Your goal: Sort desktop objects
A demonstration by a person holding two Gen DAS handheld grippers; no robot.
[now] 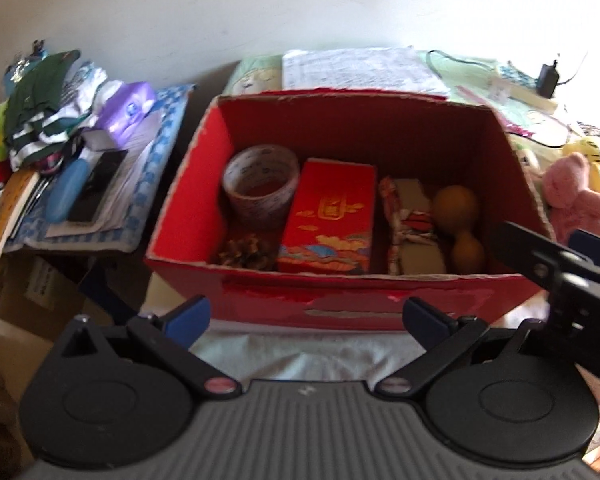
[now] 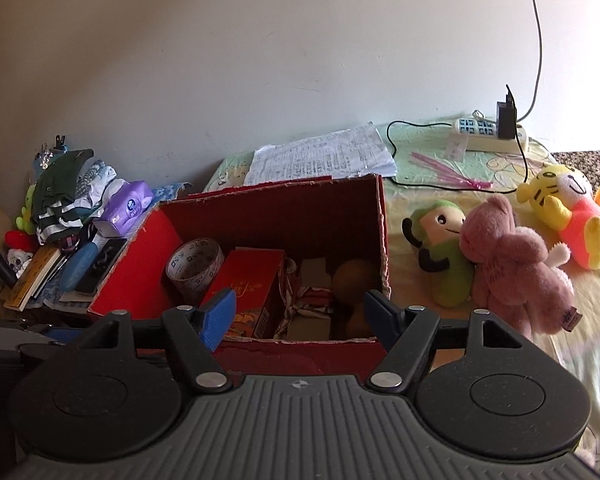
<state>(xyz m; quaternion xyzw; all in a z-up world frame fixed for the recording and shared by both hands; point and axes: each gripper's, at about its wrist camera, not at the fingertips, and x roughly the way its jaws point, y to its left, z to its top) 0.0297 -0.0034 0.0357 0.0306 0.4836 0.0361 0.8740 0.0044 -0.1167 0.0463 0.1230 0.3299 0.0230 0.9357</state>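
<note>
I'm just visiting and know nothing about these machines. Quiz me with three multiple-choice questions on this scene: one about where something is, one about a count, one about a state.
1. Where is the roll of tape?
A. On the paper stack
B. Inside the red cardboard box, at its left end
C. Beside the power strip

2. How many plush toys lie right of the box?
A. One
B. Five
C. Three

3. What state is the right gripper in?
A. Open, holding nothing
B. Shut on the tape
C. Shut on a toy

Answers:
1 B, the roll sits within the box walls, left of the red packet.
2 C, a green plush, a pink plush and a yellow tiger plush.
3 A, its fingers stand wide apart with nothing between.
</note>
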